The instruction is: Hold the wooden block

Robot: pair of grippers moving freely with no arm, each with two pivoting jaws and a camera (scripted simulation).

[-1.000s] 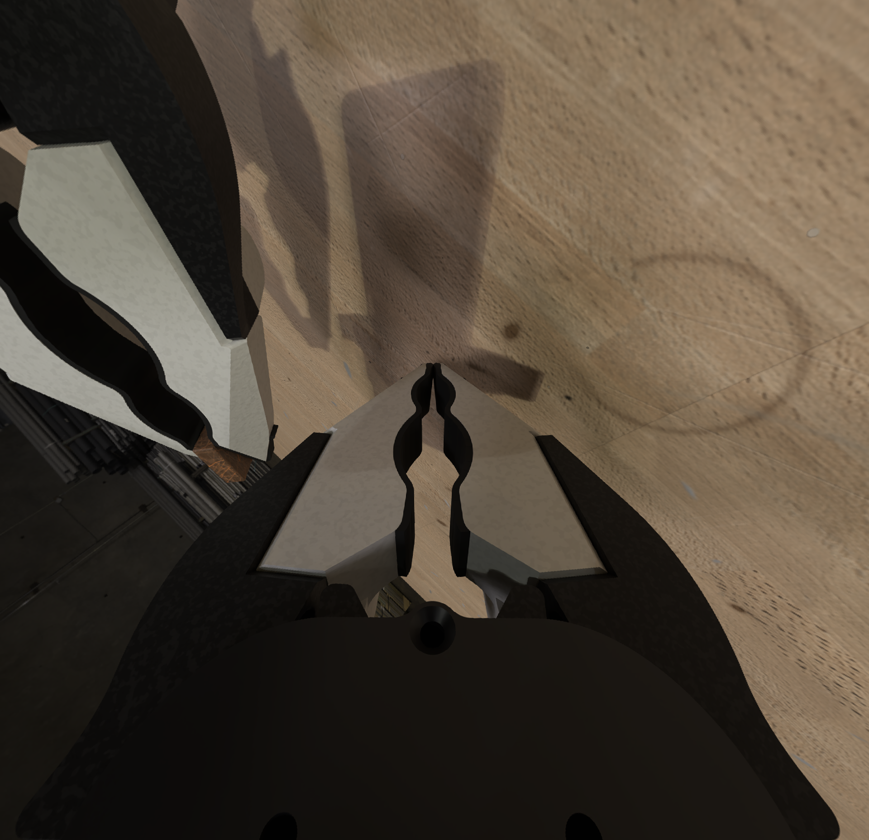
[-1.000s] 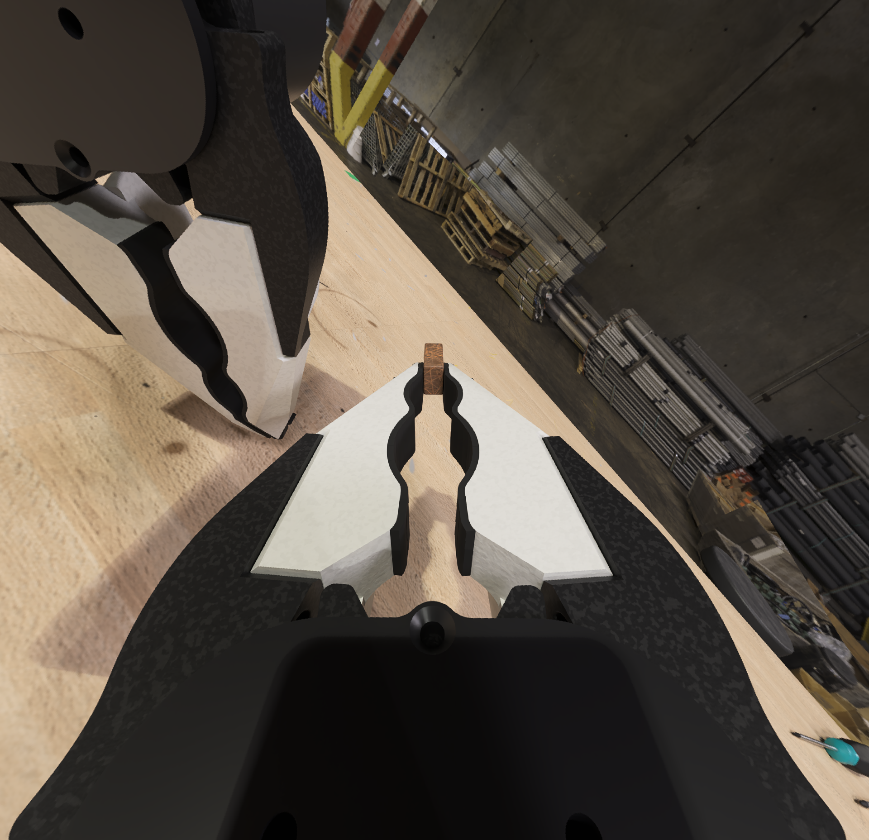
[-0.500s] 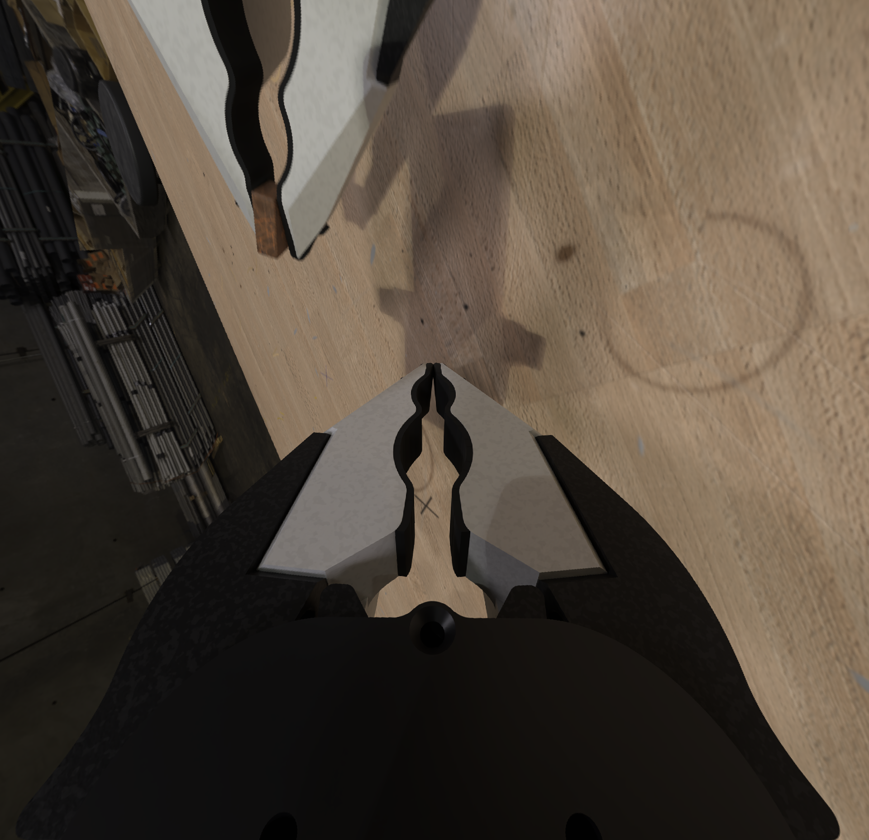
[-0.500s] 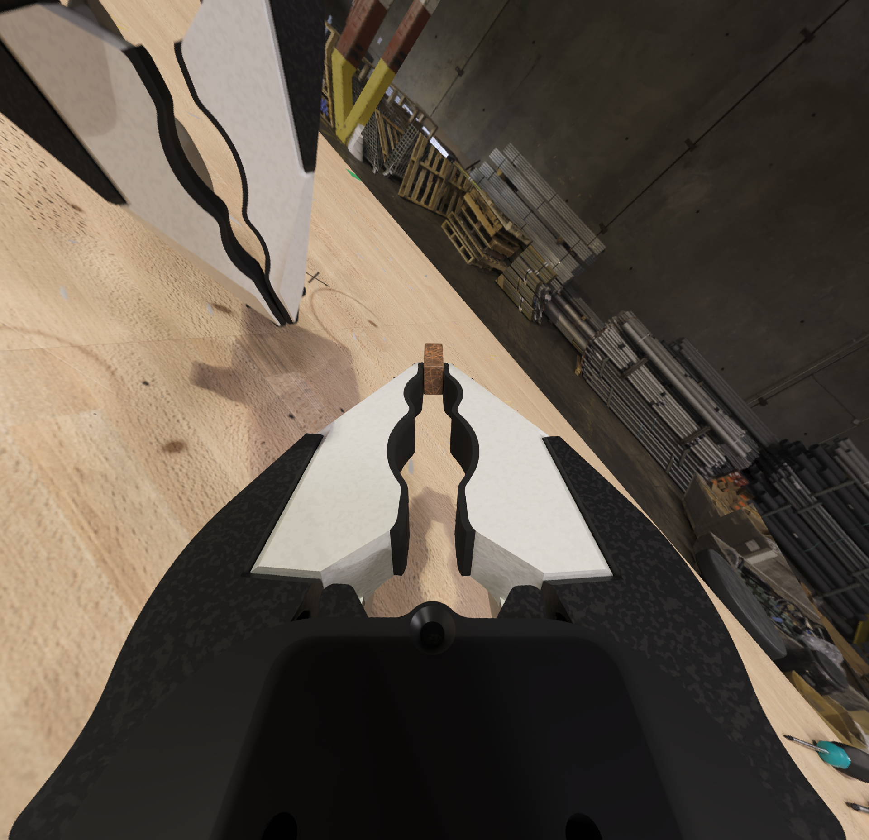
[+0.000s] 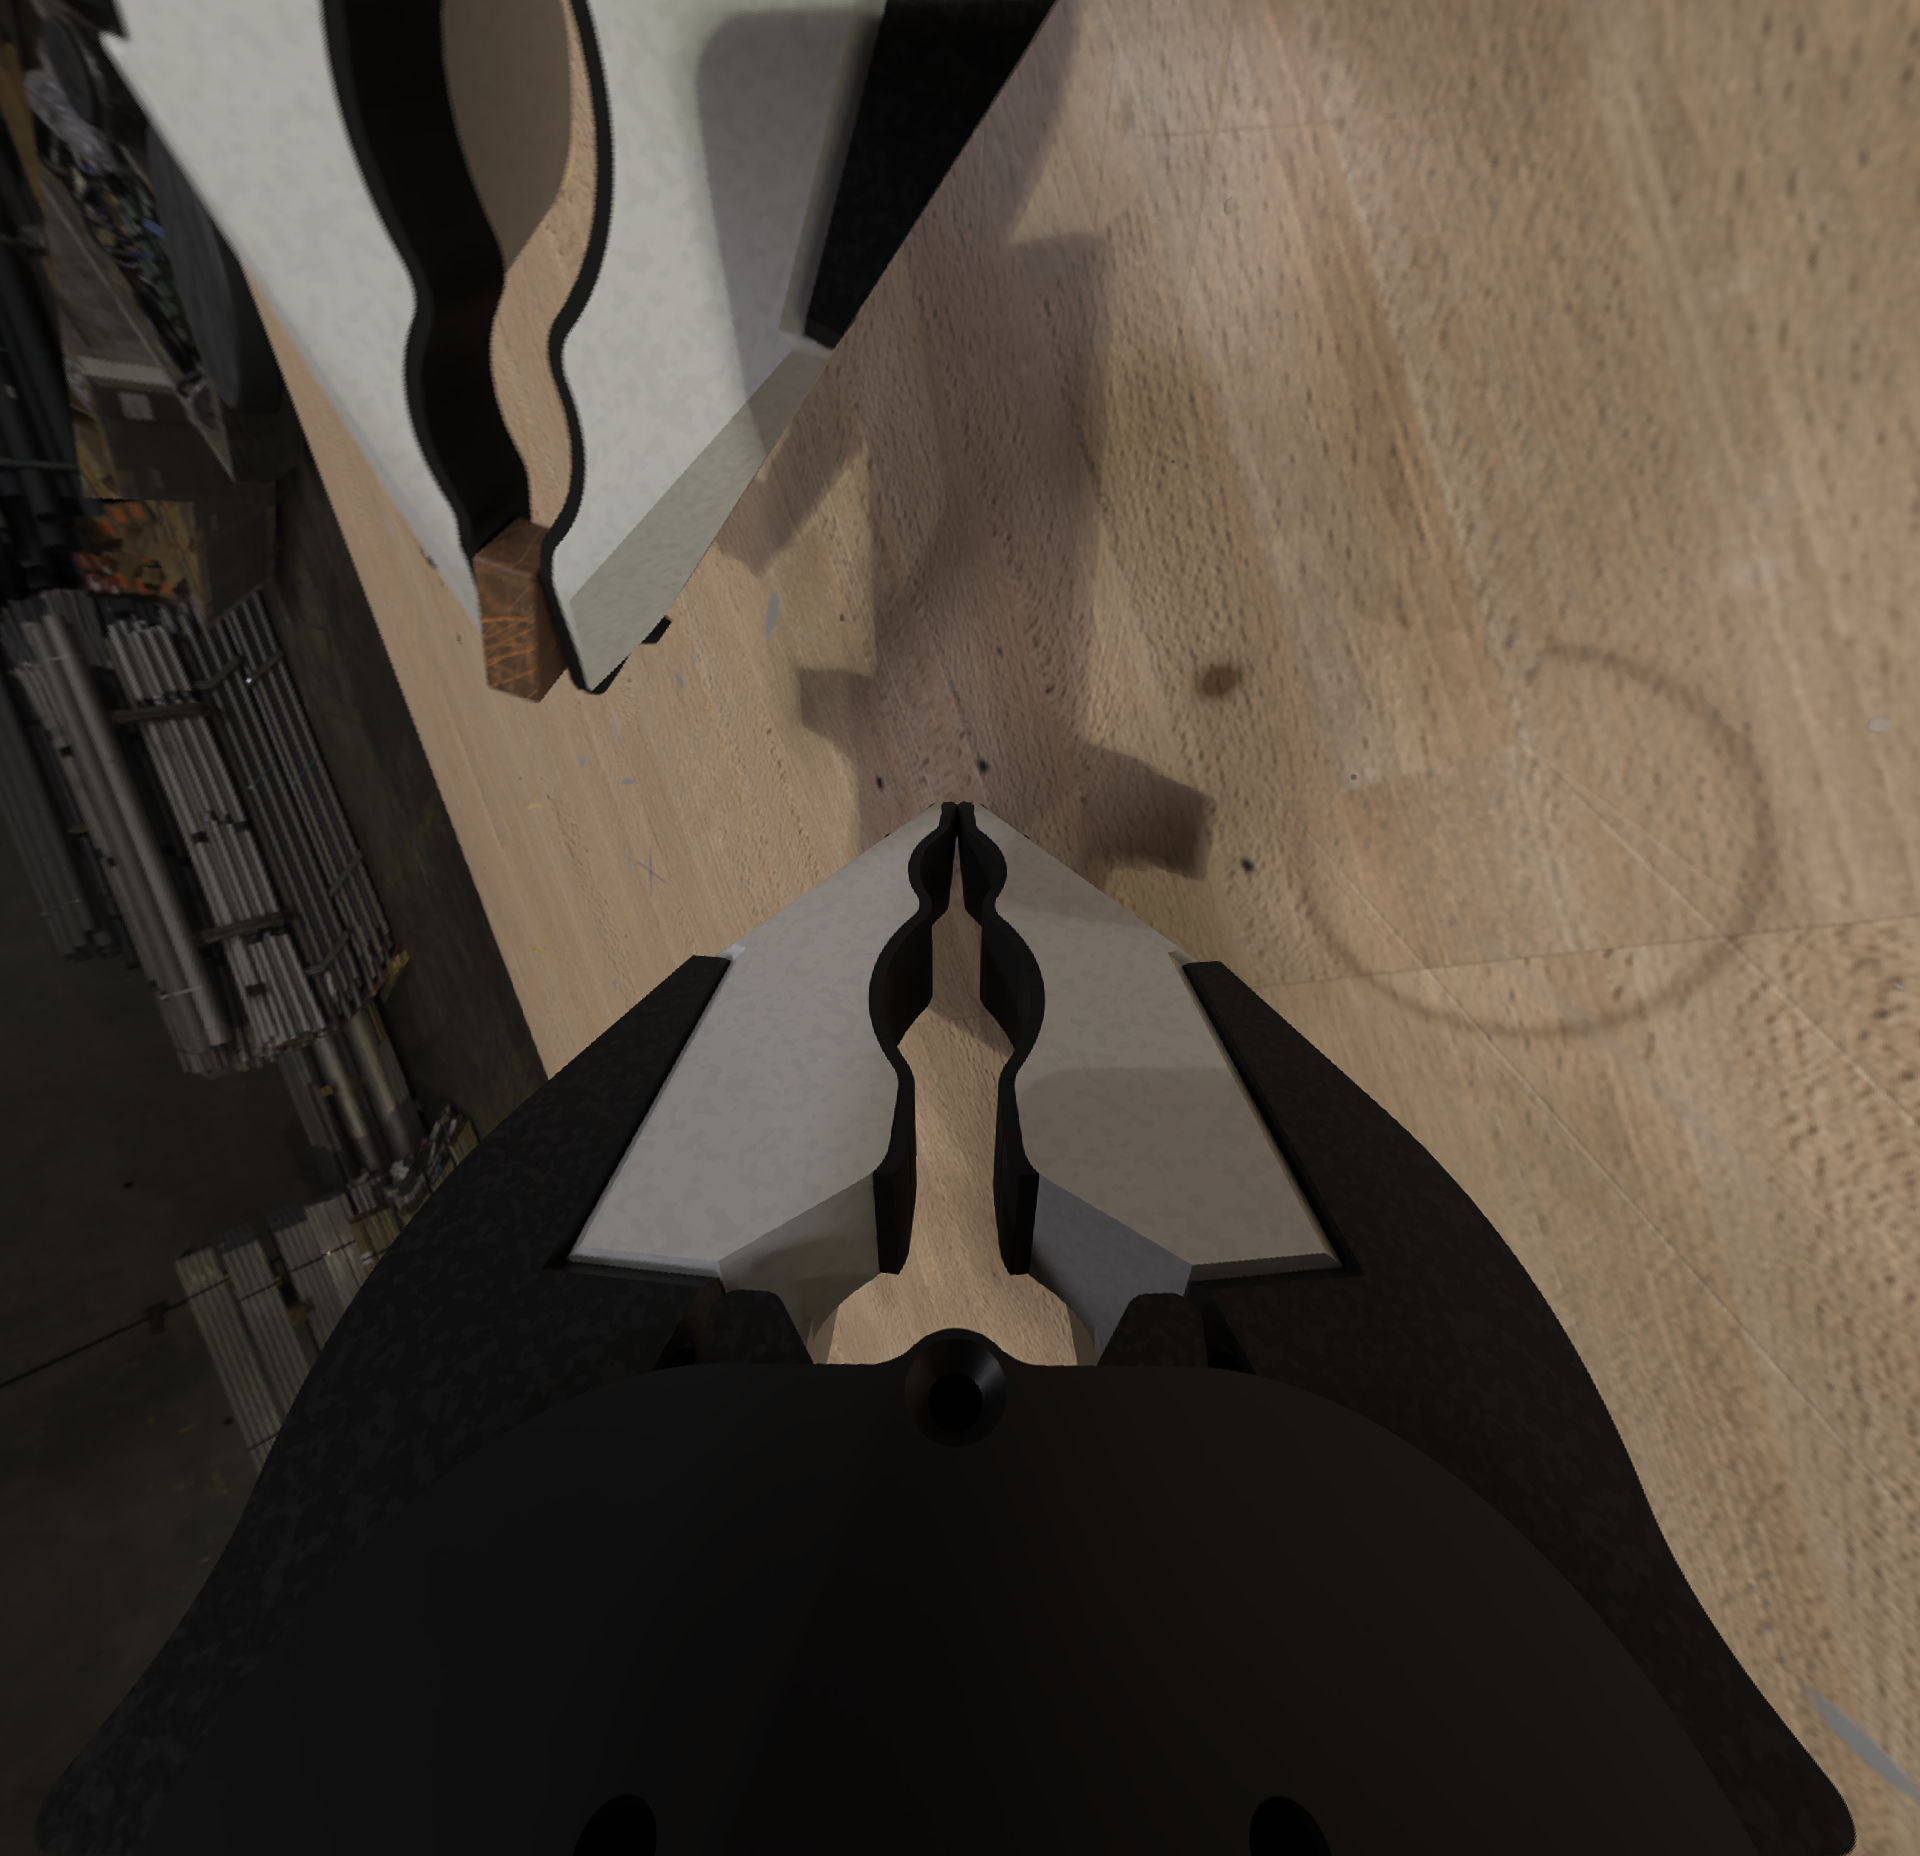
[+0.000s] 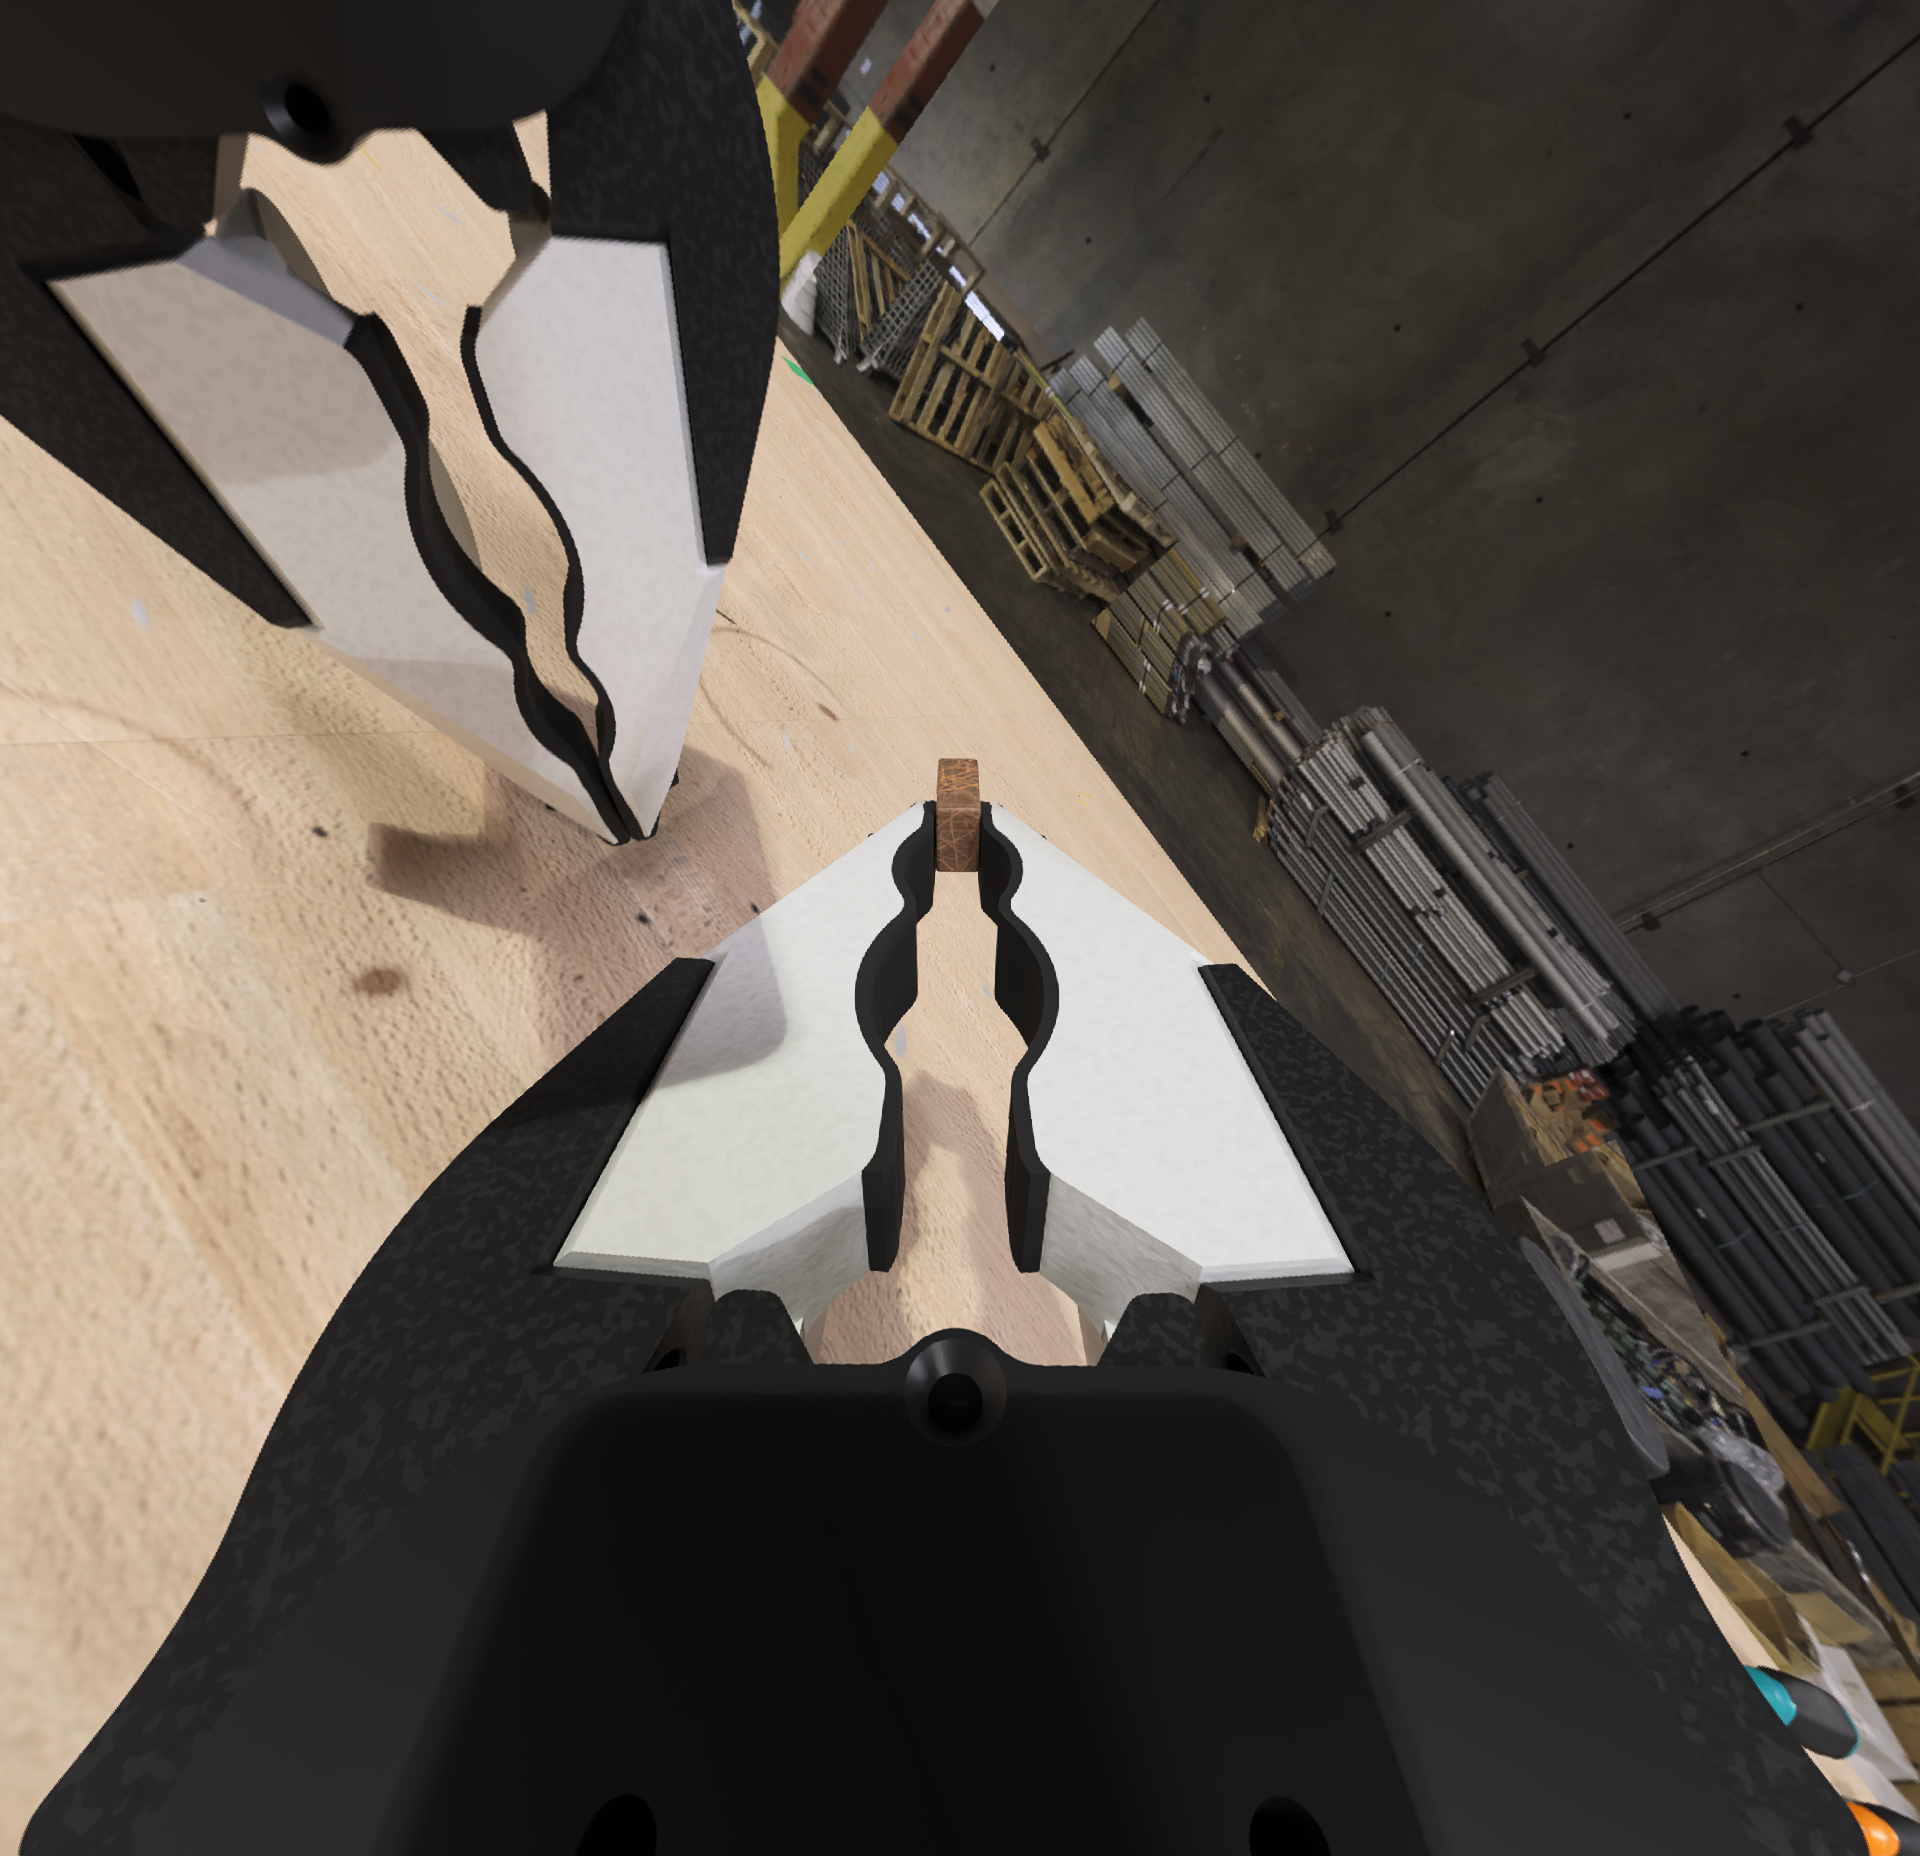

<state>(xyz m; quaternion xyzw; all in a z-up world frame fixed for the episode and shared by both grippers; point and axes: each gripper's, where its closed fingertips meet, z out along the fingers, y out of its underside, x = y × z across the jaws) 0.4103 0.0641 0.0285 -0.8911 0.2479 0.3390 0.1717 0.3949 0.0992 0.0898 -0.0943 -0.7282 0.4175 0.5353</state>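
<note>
the right gripper [image 6: 958,819] is clamped on the wooden block [image 6: 957,814], which sits right at its fingertips with its far end poking out just past them. the block is clear of the table [image 6: 187,1027], carried above the pale wood near the table's edge. seen from the left wrist view, the same block [image 5: 514,611] shows as a small reddish-brown piece pinched at the very end of the right gripper, ahead and to the left of the left gripper [image 5: 958,814].

the left gripper has its tips pressed together on nothing, and it hangs over the table just beside the right one, its shadow falling below.

as a judgement, the task looks essentially done: the block is grasped and lifted, and what is left is only to keep the clamp steady. the hold is at the extreme tips, so a slip seems possible if the grip eases.

how deep the block reaches between the fingers is hard to make out, since the pads cover its sides. the right gripper's body is cut off at the top of the left wrist view, and the left gripper's body is cut off in the right wrist view. a teal-handled tool [image 6: 1797,1713] at the right edge is only partly in view.
</note>
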